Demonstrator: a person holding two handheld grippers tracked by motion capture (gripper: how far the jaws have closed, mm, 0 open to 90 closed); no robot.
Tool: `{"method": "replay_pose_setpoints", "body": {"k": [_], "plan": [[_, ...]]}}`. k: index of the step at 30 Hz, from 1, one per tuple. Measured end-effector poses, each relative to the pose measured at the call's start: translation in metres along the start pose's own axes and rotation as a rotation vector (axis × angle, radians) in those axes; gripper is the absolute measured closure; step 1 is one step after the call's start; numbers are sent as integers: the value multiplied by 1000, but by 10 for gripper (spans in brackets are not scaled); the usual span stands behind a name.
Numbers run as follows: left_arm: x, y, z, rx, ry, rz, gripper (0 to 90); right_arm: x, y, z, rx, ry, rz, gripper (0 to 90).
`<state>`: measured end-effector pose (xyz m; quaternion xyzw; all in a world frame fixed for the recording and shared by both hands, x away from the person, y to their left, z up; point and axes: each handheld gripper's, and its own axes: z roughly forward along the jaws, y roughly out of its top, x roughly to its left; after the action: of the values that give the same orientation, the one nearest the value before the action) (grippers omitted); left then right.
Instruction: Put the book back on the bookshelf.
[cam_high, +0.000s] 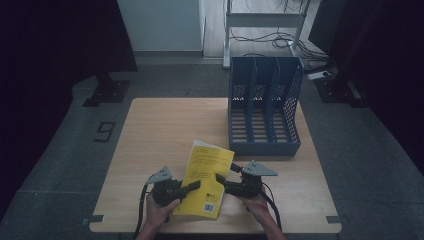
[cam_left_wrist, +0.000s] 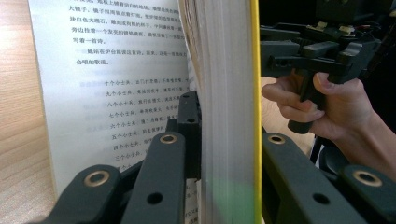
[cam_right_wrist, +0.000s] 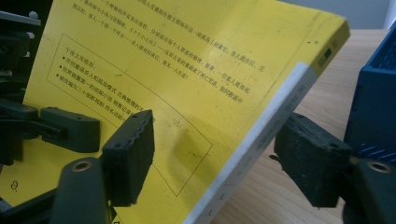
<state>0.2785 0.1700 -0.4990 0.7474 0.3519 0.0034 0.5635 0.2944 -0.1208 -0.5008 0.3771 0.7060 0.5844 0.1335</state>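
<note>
Yellow book (cam_high: 206, 176): Chinese print on cover and pages. Left hand-held gripper (cam_high: 194, 186) clamps it; right hand-held gripper (cam_high: 220, 178) straddles its edge, not yet gripping.

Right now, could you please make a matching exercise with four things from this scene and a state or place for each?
Things:
1. yellow book
2. blue file rack
3. left gripper
4. right gripper

States:
A. jaws apart, either side of the book's edge
B. stands at the table's far side
C. clamped on the book
D. lifted off the table

Pairs: 1-D, 2-B, 3-C, 4-A
</note>
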Motion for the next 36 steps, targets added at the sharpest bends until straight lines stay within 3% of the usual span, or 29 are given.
{"method": "replay_pose_setpoints", "body": {"k": [13, 19, 25, 30, 36], "plan": [[1, 0, -1, 2, -16, 1, 778, -1, 6, -12, -75, 44, -5, 484], [1, 0, -1, 3, -34, 2, 775, 1, 5, -10, -62, 102, -15, 540], [3, 0, 0, 5, -30, -6, 767, 2, 5, -11, -71, 108, -25, 594], [8, -2, 1, 11, -13, -10, 689, 0, 6, -13, -90, 149, -9, 678], [11, -3, 5, 15, 15, -1, 541, 7, 14, -18, -91, 162, -89, 703]]}}
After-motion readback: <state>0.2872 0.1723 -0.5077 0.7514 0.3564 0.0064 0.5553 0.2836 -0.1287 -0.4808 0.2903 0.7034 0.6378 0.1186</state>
